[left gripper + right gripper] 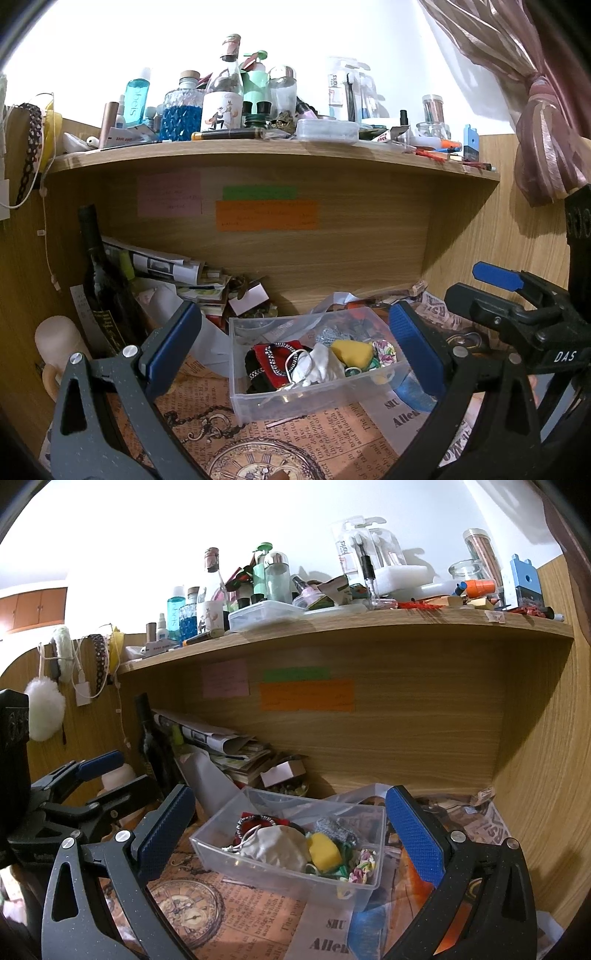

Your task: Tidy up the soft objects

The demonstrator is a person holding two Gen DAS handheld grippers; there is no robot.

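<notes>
Soft objects — a white cloth pouch (322, 363), a yellow sponge (351, 351) and a red-and-black fabric piece (271, 360) — lie in a clear plastic bin (295, 397) on the desk (317, 439). The left gripper (291, 345) gapes wide just before the bin, holding nothing. The right gripper (291, 830) gapes wide too, also holding nothing. Above, a wooden shelf (369, 627) carries bottles (212, 590).
</notes>
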